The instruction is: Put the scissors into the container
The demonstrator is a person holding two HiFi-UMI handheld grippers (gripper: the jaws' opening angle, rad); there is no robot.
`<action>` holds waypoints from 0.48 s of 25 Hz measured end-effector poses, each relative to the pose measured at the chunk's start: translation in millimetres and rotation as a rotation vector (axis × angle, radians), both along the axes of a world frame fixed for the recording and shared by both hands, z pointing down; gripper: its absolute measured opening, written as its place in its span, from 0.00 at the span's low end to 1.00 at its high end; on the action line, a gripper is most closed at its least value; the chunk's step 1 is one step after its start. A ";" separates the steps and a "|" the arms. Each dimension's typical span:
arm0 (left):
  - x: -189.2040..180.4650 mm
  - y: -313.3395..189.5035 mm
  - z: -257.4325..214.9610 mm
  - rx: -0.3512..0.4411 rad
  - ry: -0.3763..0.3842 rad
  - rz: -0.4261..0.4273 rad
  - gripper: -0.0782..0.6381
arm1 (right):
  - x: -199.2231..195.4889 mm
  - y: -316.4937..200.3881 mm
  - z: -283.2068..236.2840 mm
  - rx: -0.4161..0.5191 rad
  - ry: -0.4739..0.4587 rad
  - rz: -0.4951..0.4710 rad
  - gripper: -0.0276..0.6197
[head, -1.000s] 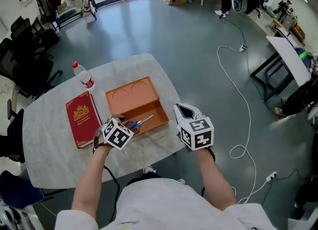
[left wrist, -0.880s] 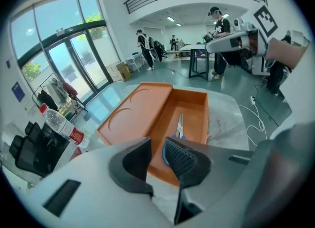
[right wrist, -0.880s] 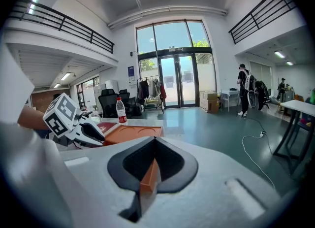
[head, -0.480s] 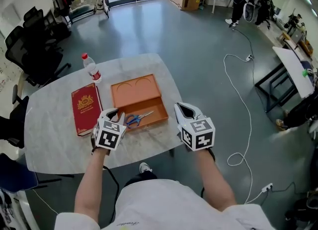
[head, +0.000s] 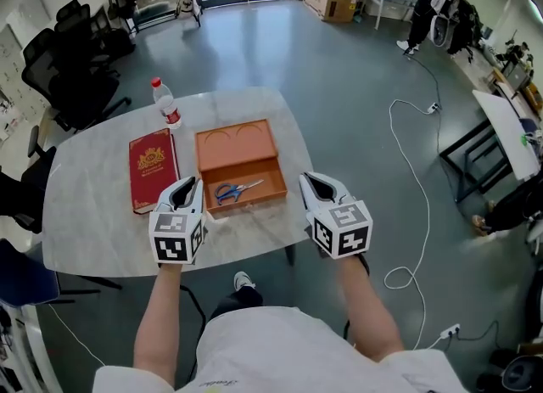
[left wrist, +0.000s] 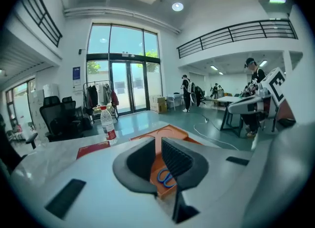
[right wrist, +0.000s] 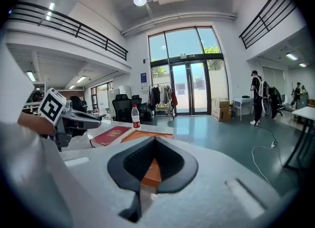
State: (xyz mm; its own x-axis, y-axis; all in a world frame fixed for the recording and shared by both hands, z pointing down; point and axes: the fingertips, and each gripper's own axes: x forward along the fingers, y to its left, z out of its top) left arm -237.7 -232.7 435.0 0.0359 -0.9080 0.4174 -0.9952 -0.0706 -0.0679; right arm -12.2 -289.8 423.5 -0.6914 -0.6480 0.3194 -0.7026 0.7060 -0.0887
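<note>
The blue-handled scissors lie flat in the near tray of the open orange container, whose lid lies back flat. My left gripper hovers just left of and nearer than the tray, apart from the scissors. Its jaws stand open by a narrow gap with nothing held. In the left gripper view, the scissors show through that gap below the left gripper. My right gripper hangs to the right of the container with its jaws shut and empty. In the right gripper view, the right gripper faces the container.
A red book lies left of the container, and a plastic bottle stands behind it. The pale table ends close in front of both grippers. Office chairs stand at the far left, and a white cable runs over the floor to the right.
My left gripper was over the scissors' handles at the tray a second ago. It has drawn back toward me, and the scissors stay in the tray. The right gripper has hardly moved.
</note>
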 end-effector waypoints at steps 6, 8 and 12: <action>-2.9 26.3 -3.5 0.067 0.109 -0.094 0.15 | 2.9 5.3 -9.1 0.023 0.000 -0.026 0.05; -4.2 32.5 -0.6 0.060 0.112 -0.110 0.15 | 3.3 7.1 -10.6 0.025 0.000 -0.032 0.05; -5.0 38.7 1.2 0.052 0.106 -0.119 0.15 | 1.1 10.3 -9.9 0.021 0.003 -0.045 0.05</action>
State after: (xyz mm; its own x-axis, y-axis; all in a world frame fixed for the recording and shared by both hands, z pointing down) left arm -242.7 -194.0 436.2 -0.0317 -0.9286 0.3696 -0.9981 0.0489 0.0373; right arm -11.1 -279.4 413.5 -0.7189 -0.6232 0.3079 -0.6706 0.7384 -0.0713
